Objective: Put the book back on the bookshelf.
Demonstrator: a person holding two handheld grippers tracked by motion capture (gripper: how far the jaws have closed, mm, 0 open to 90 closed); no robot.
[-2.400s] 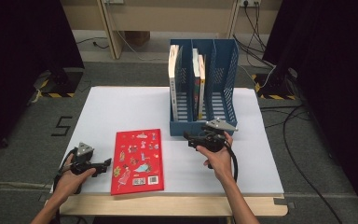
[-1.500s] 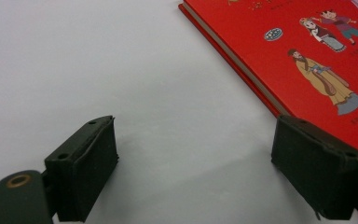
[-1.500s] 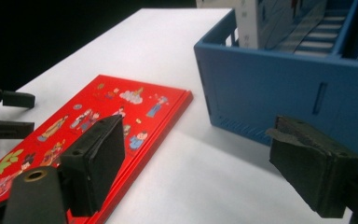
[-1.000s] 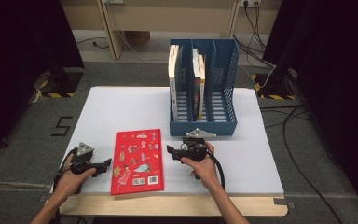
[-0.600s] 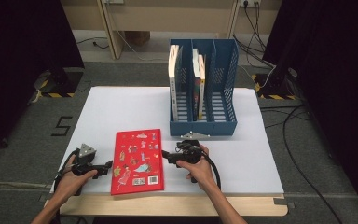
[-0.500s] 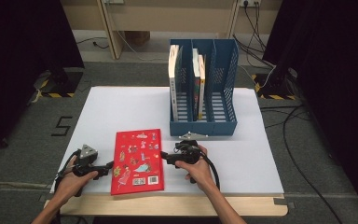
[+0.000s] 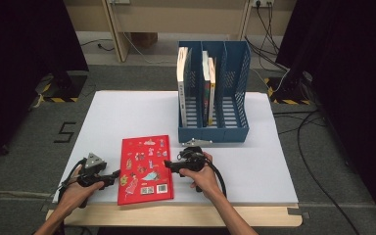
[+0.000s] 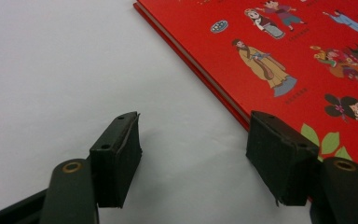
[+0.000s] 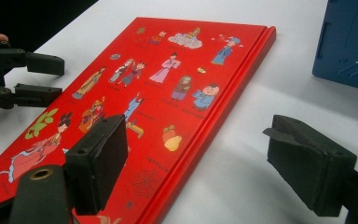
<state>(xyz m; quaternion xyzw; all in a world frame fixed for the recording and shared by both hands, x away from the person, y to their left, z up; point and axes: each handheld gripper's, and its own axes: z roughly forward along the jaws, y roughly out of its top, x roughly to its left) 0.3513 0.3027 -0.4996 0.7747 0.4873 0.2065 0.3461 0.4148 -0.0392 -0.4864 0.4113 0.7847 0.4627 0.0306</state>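
The left gripper (image 8: 193, 163) has just been closing its jaws, yet they stand apart with only the matte white table (image 8: 74, 70) between them. One ribbed black pad covers the edge of the flat glossy red hardcover picture book (image 8: 307, 56); whether it touches is hard to tell. The book lies near the table's front edge, between both hands, and its small print is unreadable. The right gripper (image 9: 219, 158) is spread, its jaws straddling the book's grooved spine side, pressing nothing. Behind stands a slatted blue plastic file rack (image 7: 213, 132) holding upright books, only their edges visible.
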